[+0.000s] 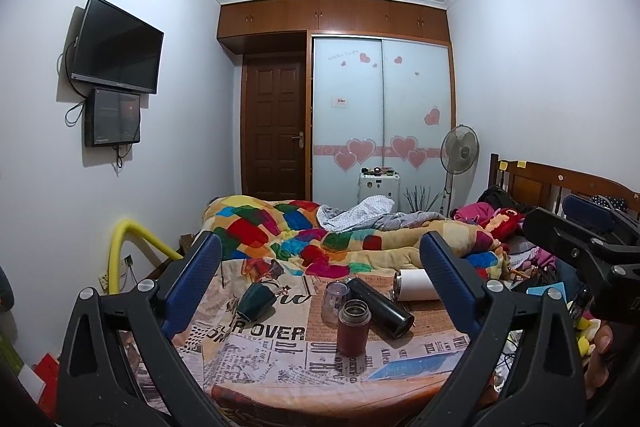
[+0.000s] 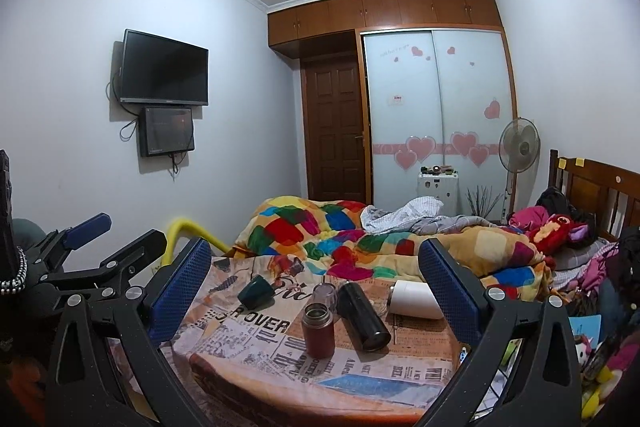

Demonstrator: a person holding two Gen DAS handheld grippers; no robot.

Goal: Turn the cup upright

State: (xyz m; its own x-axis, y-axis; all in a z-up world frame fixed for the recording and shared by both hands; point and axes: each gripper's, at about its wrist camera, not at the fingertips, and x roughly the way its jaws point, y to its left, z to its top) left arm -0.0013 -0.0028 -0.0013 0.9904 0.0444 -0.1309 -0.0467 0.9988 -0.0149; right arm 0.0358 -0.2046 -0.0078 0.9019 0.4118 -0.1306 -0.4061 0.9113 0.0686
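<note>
Left wrist view showed your left gripper (image 1: 320,279) and right gripper (image 2: 316,279) both spread apart, empty; the green cup (image 1: 256,299) lay tipped on the table (image 1: 280,367), untouched, flipping not yet begun.

beyond the jaws a patchwork quilt (image 1: 304,239) lay on the bed; a television (image 1: 118,45) hung to their left, a standing fan (image 1: 459,149) stood to their right.
</note>
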